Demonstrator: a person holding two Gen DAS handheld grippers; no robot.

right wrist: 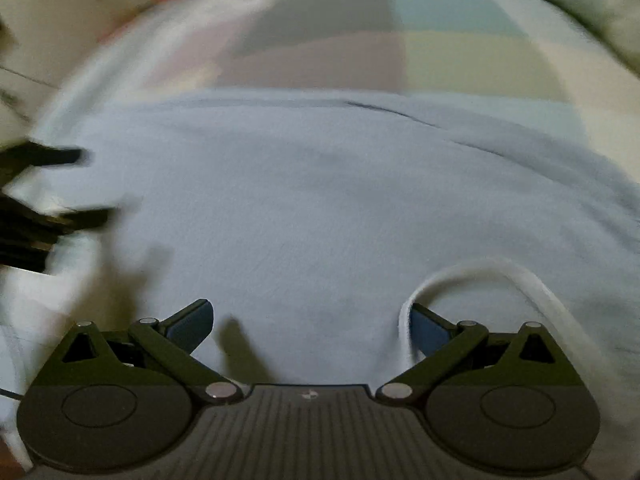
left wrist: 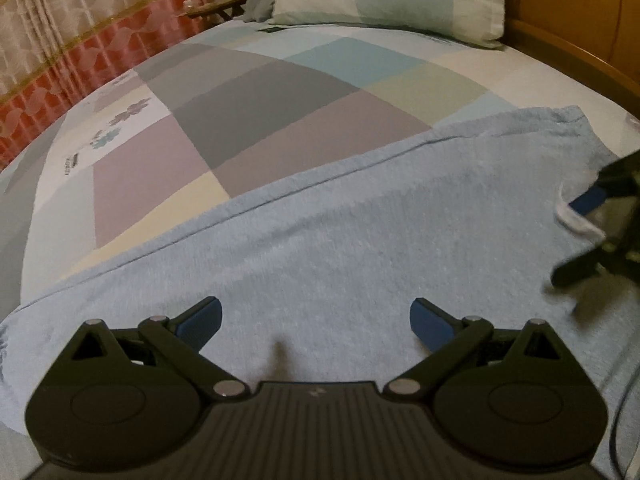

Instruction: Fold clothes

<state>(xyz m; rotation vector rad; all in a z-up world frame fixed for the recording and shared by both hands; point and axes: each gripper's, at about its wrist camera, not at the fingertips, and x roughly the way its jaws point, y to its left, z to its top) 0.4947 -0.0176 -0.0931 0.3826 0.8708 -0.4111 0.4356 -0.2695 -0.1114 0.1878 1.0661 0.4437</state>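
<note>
The shirt (left wrist: 360,216) lies flat on the bed (left wrist: 248,92). Both tools gape empty: left tool (left wrist: 316,322), right tool (right wrist: 310,322). It looks soft, light and limp; best pinched at the white collar (right wrist: 472,274).

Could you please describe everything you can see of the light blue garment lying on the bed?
The light blue garment is a knit-looking cloth spread mostly flat across the near part of the patchwork bedspread, with a long seam or fold line along its far edge. A white-edged opening, probably the collar, curls up beside one finger of the open right gripper. The open left gripper hangs just over the cloth, gripping nothing. The right wrist view is blurred.
</note>
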